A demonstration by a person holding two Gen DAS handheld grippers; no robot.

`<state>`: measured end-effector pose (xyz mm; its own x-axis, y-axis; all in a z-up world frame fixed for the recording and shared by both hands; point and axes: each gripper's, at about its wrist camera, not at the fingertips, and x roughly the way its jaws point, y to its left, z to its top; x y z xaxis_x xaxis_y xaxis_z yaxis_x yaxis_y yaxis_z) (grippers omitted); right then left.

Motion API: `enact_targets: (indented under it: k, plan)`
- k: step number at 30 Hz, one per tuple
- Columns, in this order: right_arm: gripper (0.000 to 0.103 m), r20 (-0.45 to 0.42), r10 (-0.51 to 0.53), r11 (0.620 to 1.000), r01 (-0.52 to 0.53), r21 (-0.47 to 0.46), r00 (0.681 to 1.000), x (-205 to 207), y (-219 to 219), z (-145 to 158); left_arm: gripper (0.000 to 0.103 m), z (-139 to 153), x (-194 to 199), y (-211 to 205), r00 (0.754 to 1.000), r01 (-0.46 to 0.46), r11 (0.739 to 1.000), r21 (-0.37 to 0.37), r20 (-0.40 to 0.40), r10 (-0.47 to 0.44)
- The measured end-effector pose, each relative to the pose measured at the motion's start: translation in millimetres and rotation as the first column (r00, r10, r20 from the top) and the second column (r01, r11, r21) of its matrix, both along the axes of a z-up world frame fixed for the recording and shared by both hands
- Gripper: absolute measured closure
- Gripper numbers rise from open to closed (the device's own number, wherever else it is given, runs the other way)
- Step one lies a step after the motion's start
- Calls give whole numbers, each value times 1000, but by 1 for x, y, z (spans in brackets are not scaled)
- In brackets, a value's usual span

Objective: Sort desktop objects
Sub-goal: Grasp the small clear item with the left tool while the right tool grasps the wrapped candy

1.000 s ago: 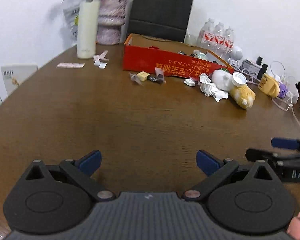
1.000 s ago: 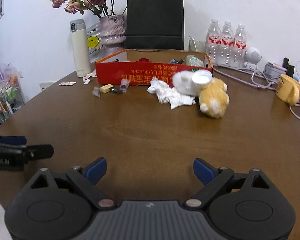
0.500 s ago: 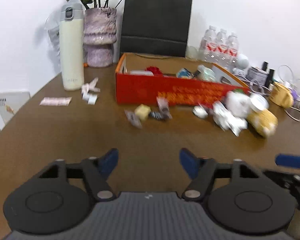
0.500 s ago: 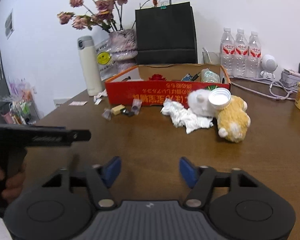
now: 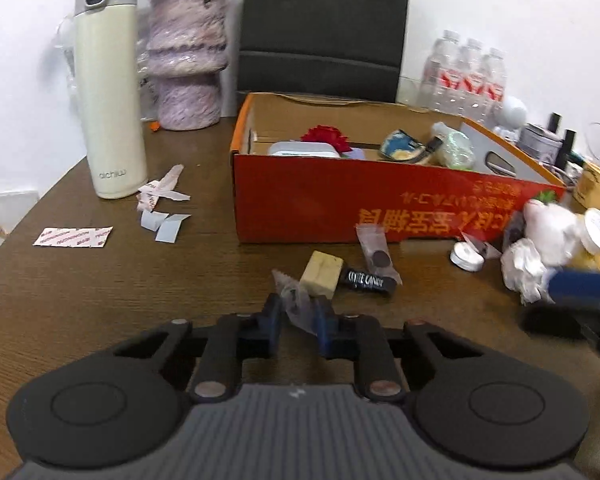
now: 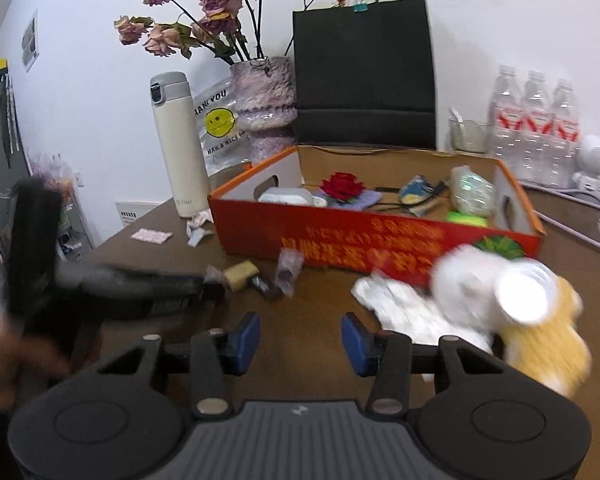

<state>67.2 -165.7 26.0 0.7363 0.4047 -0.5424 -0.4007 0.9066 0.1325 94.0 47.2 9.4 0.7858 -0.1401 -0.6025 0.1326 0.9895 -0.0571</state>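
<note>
Fingers of the left gripper [image 5: 296, 322] have just been closing and now pinch a small clear wrapper [image 5: 294, 300], which sticks up between the blue pads. Just past it on the brown table [image 5: 100, 300] lie a tan block [image 5: 321, 274], a black candy packet [image 5: 367, 281] and a clear packet with a dark disc [image 5: 375, 254], all close in front of the red box [image 5: 320, 204]. The right gripper [image 6: 300, 338] has also been closing, but its blue pads stand apart with only bare table between them. Crumpled white paper [image 6: 404, 312] lies just beyond its right finger, touching a white and yellow plush toy [image 6: 540, 328]. A tall cream bottle [image 5: 112, 92] stands left of the box.
</note>
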Motion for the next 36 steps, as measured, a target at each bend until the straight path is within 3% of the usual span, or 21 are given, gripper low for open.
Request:
enact_targets:
  k: [5, 9, 14, 17, 21, 24, 31, 36]
  plan:
    - [60, -14, 46, 998, -47, -46, 999, 54, 35, -4, 96, -2, -4, 22, 1000, -24, 994, -105, -1, 24]
    - [74, -62, -23, 997, 18, -81, 998, 92, 53, -16, 96, 1, -5, 34, 998, -55, 985, -161, -5, 55]
    - [77, -101, -29, 996, 20, -88, 994, 104, 65, -31, 96, 7, -8, 33, 999, -37, 984, -174, 18, 40]
    - [83, -56, -19, 986, 9, -168, 998, 98, 77, -34, 96, 8, -10, 32, 999, -25, 982, -188, 18, 29]
    - [89, -60, 0, 984, -10, -180, 998, 87, 71, -31, 96, 10, -14, 30, 998, -13, 984, -177, 53, 22]
    - [89, -59, -35, 989, 26, -149, 998, 74, 51, -25, 96, 12, -17, 26, 998, -15, 986, -165, 51, 24]
    - [89, 50, -108, 993, 110, -37, 993, 6, -8, 23, 96, 35, -77, -10, 991, 56, 981, -186, 128, -32]
    - [89, 95, -111, 994, 111, 9, 989, -47, -26, 36, 96, 52, -114, -35, 984, 79, 984, -161, 169, -52]
